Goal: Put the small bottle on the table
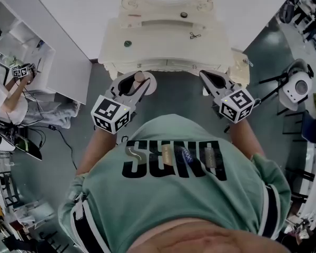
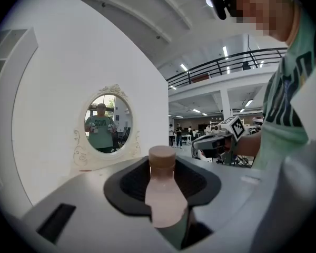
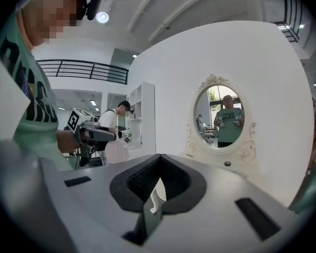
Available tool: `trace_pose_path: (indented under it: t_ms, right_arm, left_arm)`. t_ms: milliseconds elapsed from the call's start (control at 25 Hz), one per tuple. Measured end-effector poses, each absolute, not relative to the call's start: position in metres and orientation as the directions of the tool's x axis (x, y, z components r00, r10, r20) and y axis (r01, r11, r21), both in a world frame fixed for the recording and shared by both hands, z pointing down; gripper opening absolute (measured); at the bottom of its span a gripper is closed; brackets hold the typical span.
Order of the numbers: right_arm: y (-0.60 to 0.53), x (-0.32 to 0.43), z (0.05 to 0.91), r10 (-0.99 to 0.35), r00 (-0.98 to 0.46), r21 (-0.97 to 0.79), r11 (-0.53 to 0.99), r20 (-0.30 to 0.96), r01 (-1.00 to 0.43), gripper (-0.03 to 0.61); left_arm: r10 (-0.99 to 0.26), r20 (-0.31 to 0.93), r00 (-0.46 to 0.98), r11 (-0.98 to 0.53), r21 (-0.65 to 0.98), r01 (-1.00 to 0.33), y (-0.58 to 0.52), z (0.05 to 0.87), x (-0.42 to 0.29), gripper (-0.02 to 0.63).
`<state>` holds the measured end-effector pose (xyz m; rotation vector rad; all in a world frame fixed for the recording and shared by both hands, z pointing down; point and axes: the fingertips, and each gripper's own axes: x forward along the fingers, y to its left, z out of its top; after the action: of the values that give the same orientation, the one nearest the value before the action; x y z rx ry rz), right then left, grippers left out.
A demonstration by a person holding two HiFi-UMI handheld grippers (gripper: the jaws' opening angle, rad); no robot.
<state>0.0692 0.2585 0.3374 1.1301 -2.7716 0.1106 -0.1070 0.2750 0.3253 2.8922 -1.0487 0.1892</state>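
Small bottle is gripped in the left gripper just short of the table's near edge, so the step is delivery, needing a forward reach, lowering and release, while the right gripper is closed and empty.

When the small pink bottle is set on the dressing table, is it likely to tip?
Probably rigid: the small bottle keeps its shape in the left gripper. Its round body would likely roll if laid down. Upright, its wider lower part should steady it.
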Motion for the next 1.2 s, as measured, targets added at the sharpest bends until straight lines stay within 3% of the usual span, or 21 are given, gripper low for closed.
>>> trace_pose_path:
  t_ms: [1200]
  right_arm:
    - [0.234, 0.186, 0.35, -0.638, -0.752, -0.029, 0.759, 0.167, -0.65, -0.006]
  left_arm:
    - [-0.662, 0.153, 0.734, -0.739, 0.035, -0.673, 0.256, 0.339, 0.019, 0.144]
